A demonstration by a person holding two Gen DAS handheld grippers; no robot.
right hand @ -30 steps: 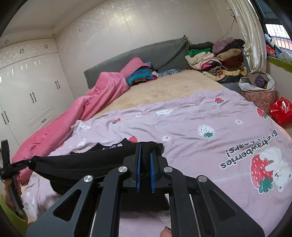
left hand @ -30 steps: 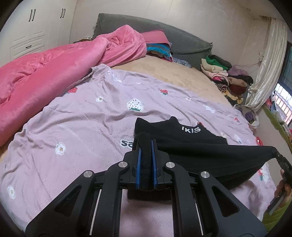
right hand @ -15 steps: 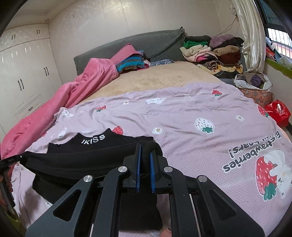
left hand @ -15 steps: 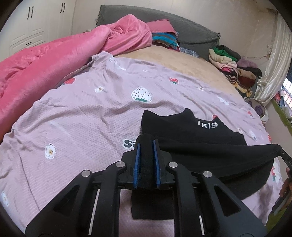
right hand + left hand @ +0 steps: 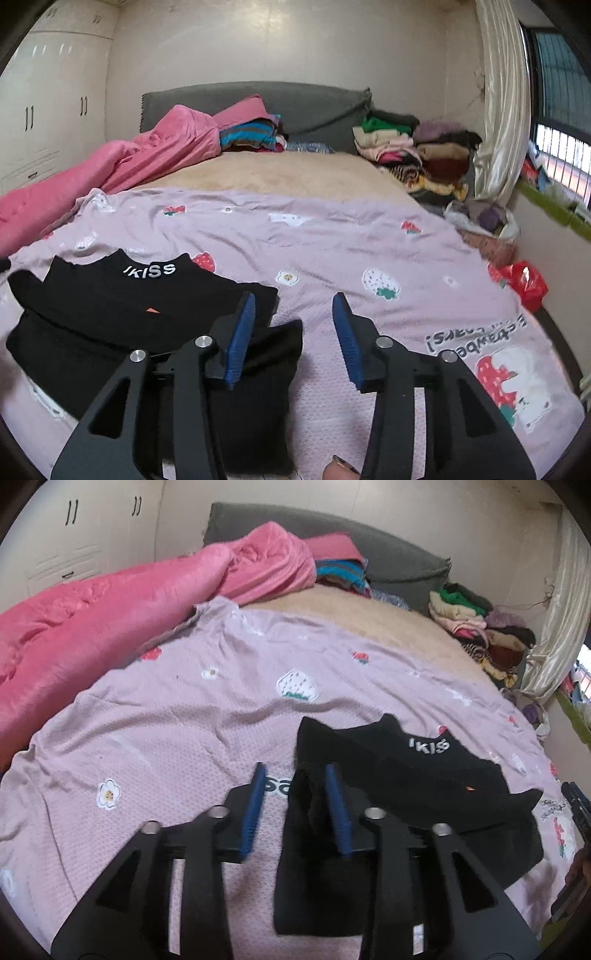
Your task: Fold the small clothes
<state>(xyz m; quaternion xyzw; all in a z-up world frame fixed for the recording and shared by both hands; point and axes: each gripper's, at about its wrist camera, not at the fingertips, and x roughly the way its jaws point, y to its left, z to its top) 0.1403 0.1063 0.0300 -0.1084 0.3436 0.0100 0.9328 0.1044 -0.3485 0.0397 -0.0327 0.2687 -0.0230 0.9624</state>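
Observation:
A small black top (image 5: 424, 775) with white lettering at the collar lies folded over on the lilac strawberry sheet (image 5: 166, 738). My left gripper (image 5: 294, 771) hovers over its left end with jaws opening. A loose black corner stands between the blue pads (image 5: 336, 805), leaning on the right one without being pinched. In the right wrist view the same top (image 5: 110, 302) lies at the lower left. My right gripper (image 5: 293, 299) is over its right end, jaws opening. The cloth lies slack under the left pad (image 5: 240, 339), and sheet shows between the pads.
A pink quilt (image 5: 92, 627) is heaped along the left side of the bed. Stacked clothes (image 5: 413, 151) sit by the grey headboard (image 5: 314, 107) and the curtain (image 5: 502, 110). A red bag (image 5: 524, 280) lies off the bed's right edge. Part of a finger (image 5: 340, 469) shows at the bottom.
Both grippers, shut on the ends of the top's stretched edge before, now stand apart. The taut edge has dropped onto the bed and the top lies doubled over.

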